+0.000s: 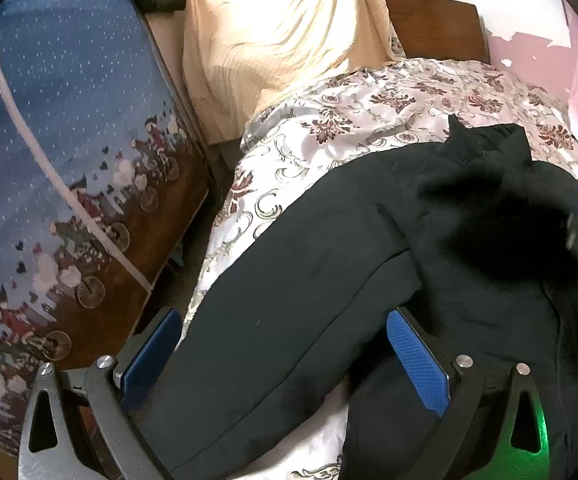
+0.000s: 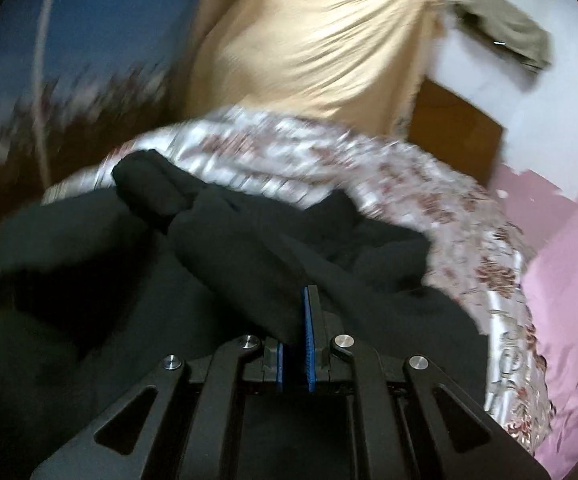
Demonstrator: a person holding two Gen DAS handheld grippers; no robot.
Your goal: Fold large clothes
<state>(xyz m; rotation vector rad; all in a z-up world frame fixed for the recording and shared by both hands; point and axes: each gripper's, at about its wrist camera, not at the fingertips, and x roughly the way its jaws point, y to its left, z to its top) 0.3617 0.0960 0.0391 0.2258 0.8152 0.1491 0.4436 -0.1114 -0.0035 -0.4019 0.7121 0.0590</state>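
A large black garment (image 1: 309,280) lies spread over a floral bedspread (image 1: 369,120). In the left wrist view my left gripper (image 1: 285,320) stands wide open just above the cloth, and its blue pads (image 1: 417,360) press on nothing. On the right the garment is bunched up into a dark, blurred heap (image 1: 497,216). In the right wrist view my right gripper (image 2: 307,296) is shut on a fold of the black garment (image 2: 229,248). The cloth drapes over its left finger and hides it. That view is smeared by motion.
A blue cloth printed with bicycle figures (image 1: 69,160) hangs at the left beside the bed. A cream drape (image 1: 281,40) and a wooden headboard (image 1: 437,28) stand at the far end. The pink wall (image 2: 569,320) runs along the right, and an olive garment (image 2: 501,28) hangs above.
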